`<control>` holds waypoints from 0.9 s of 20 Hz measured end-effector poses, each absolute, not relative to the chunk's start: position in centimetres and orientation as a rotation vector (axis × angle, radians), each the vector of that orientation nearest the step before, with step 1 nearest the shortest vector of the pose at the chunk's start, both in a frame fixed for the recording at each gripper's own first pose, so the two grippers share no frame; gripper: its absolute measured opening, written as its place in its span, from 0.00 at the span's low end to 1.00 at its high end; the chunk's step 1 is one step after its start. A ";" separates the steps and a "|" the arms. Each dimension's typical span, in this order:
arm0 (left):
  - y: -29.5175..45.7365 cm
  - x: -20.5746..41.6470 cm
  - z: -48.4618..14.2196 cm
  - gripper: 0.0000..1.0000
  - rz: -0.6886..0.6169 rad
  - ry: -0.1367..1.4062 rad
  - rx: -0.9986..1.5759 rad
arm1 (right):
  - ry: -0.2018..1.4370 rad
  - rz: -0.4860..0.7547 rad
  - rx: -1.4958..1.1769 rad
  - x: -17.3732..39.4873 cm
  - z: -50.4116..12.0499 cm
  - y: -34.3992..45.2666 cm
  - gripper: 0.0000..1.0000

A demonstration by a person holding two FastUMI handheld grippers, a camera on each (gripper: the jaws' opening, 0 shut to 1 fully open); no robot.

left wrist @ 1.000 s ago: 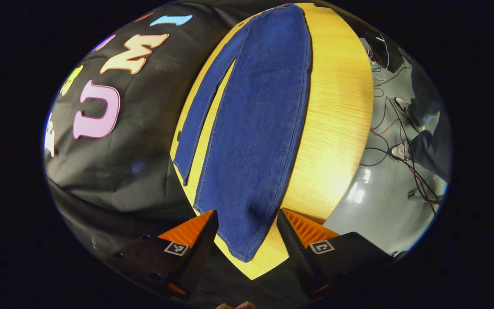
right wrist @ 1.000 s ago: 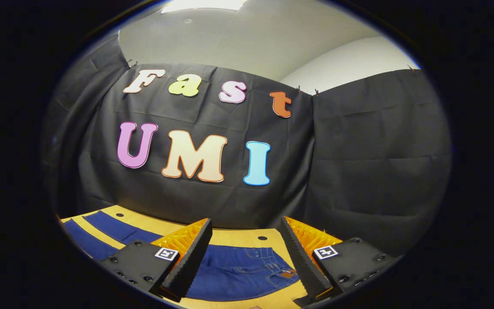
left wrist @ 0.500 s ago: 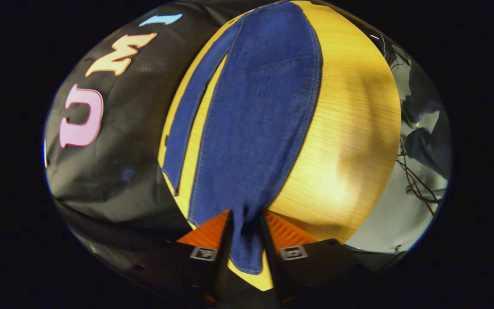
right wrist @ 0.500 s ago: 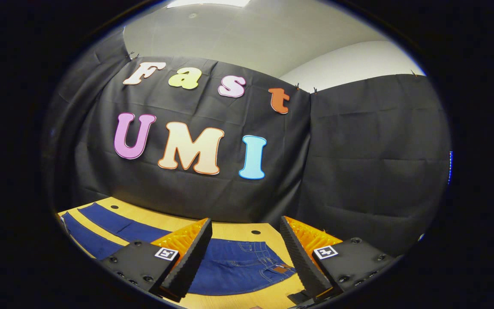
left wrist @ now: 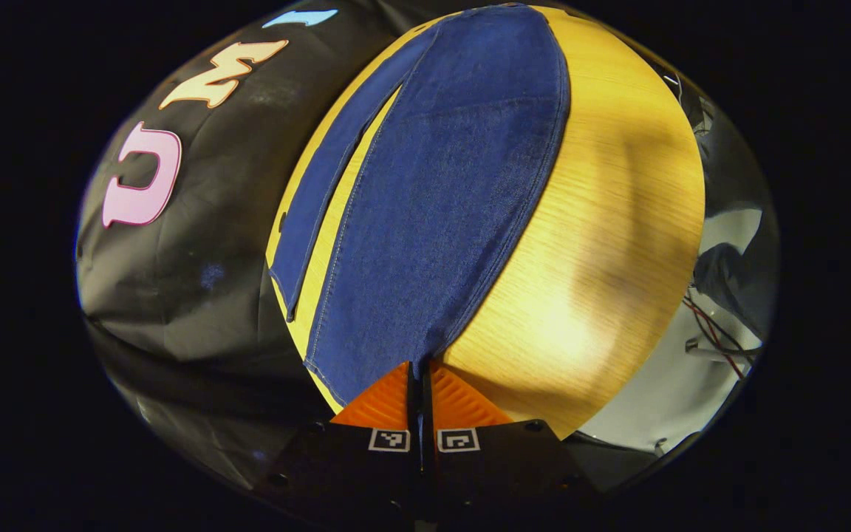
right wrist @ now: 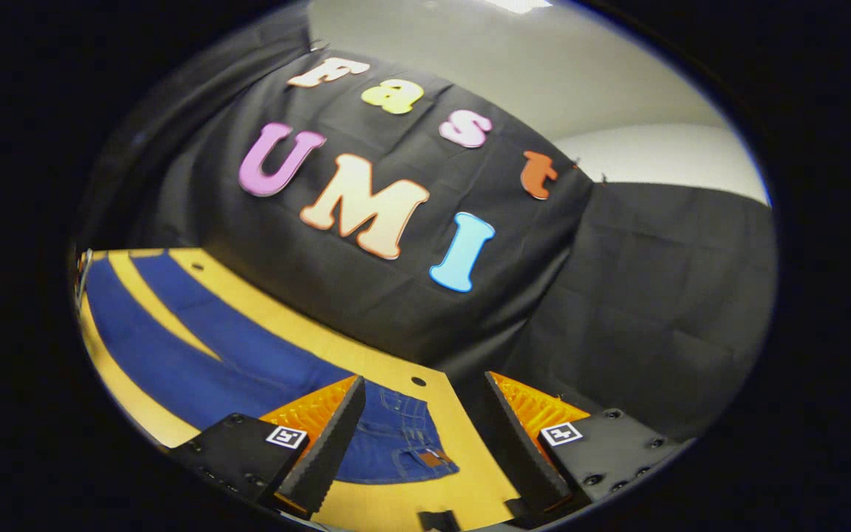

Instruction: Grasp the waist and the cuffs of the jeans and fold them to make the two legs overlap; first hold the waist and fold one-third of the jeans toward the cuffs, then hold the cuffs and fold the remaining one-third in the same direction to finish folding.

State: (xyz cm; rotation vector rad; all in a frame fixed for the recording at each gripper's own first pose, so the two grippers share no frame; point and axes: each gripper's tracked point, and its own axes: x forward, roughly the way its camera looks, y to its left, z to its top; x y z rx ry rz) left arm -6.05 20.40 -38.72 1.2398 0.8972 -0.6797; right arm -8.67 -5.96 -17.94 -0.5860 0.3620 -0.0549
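Note:
Blue jeans (left wrist: 440, 199) lie flat on a round-looking wooden table (left wrist: 603, 222), legs apart, the far leg (left wrist: 322, 192) narrow beside the wall. My left gripper (left wrist: 419, 373) is shut on the cuff corner of the near leg at the table's edge. In the right gripper view the jeans (right wrist: 196, 347) stretch away to the left, and the waist (right wrist: 396, 436) with its belt loops lies below my right gripper (right wrist: 422, 380). That gripper hangs open above the waist, not touching it, with its left finger over the denim.
Black cloth wall (left wrist: 196, 244) hangs close behind the table's far edge. Grey floor with cables (left wrist: 713, 347) and a person's leg (left wrist: 728, 270) lie off the table's right side. A small hole (right wrist: 418, 382) sits in the tabletop (right wrist: 470, 473) near the waist.
My left gripper went from wide open around the cuff to shut on it. The right gripper tilted and shifted, so the jeans' legs now show longer on its left.

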 end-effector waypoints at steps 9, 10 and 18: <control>20.6 -6.2 -38.6 0.00 -0.653 0.927 1.304 | 0.650 0.202 -0.900 -12.1 -31.8 -10.6 0.99; 20.7 -6.2 -38.5 0.00 -0.651 0.933 1.306 | 0.680 0.227 -0.915 -12.5 -33.1 -11.0 0.99; 20.9 -6.3 -38.5 0.00 -0.634 0.962 1.351 | 0.923 0.402 -1.033 -14.6 -42.3 -15.0 1.00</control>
